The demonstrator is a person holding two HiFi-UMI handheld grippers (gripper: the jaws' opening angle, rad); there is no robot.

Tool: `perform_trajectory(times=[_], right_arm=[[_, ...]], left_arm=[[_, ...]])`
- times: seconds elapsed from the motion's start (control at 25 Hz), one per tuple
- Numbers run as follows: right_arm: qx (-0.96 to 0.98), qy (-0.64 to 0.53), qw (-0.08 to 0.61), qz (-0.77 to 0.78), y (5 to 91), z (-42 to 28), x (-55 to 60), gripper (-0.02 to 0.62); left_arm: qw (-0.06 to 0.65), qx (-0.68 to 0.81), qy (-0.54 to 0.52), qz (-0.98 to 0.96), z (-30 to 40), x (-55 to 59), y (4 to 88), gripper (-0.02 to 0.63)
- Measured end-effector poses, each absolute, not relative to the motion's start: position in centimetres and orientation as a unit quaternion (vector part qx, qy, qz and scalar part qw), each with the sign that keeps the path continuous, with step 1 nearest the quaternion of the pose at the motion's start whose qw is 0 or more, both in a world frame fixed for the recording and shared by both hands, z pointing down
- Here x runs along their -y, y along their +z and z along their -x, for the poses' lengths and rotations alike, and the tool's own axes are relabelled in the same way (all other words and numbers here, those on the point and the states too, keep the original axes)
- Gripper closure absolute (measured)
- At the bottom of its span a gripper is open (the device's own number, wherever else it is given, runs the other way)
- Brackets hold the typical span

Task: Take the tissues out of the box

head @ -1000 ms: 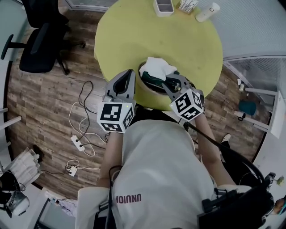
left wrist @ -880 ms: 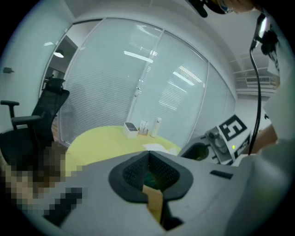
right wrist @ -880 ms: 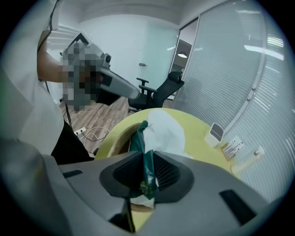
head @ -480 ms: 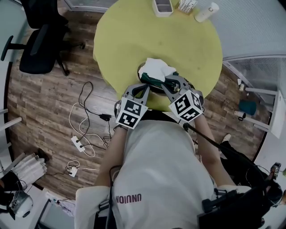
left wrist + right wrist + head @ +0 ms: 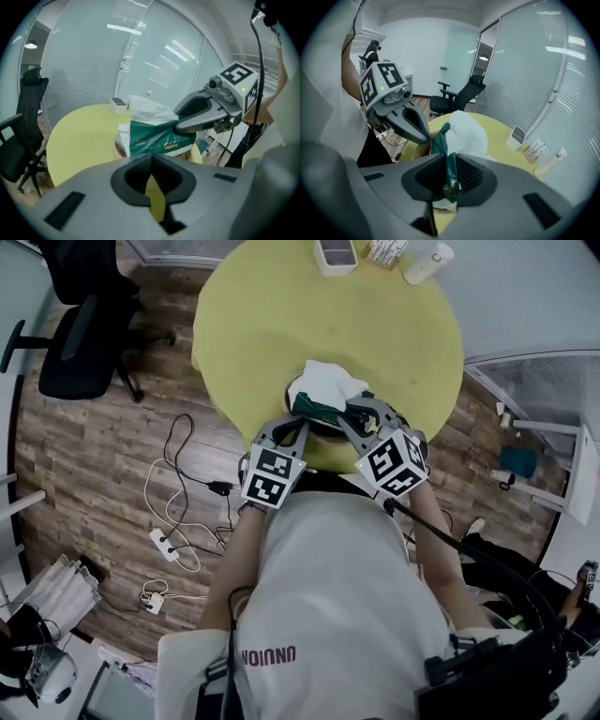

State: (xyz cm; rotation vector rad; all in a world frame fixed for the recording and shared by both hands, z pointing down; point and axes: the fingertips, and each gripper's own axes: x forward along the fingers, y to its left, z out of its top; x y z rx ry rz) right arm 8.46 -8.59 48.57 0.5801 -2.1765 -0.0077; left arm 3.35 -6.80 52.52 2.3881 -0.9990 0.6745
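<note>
A round yellow tabletop stands on a wood floor in a room walled with blinds and glass. An office chair is off to one side and cables trail beneath.

The fingers of the right gripper are pinching the edge of a green tissue pack, with the film pressed flat between the pads. The fingers of the left gripper are pressed together with nothing in them. They hover just short of the pack's other side, facing the right gripper across it.

White tissues billow from the top of the pack. The pack sits in what looks like a brownish woven holder, close to the tabletop's near edge and right in front of the person. A small white container and a white bottle sit well apart at the far rim.

The main risk I see is in the grip. It is on the wrapper, not on the tissues, so a pull would likely lift the whole pack out of its holder instead of drawing a sheet. The film looks thin and slick and could slide out of the pads or tear. Nothing braces the pack while the left fingers are closed and off it. This near the edge, a jerked pack or holder could go over onto the floor. A hurried grab at the loose sheets could also rip them.
</note>
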Motion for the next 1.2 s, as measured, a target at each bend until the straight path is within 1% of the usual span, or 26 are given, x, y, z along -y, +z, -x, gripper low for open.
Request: perform_trajectory(times=[0.56, 0.76, 1.2], right_arm=[[0.877, -0.014, 0.420, -0.234, 47.1, -8.6, 8.9, 0.509], [0.878, -0.020, 0.415, -0.238, 46.4, -8.6, 9.2, 0.509], [0.879, -0.025, 0.406, -0.249, 45.4, -8.8, 9.5, 0.509]], left_arm=[[0.205, 0.450, 0.157, -0.855, 0.1, 9.6, 48.1, 0.592], [0.193, 0.463, 0.146, -0.853, 0.6, 10.2, 47.0, 0.592], [0.190, 0.482, 0.135, -0.845, 1.8, 10.6, 46.3, 0.592]])
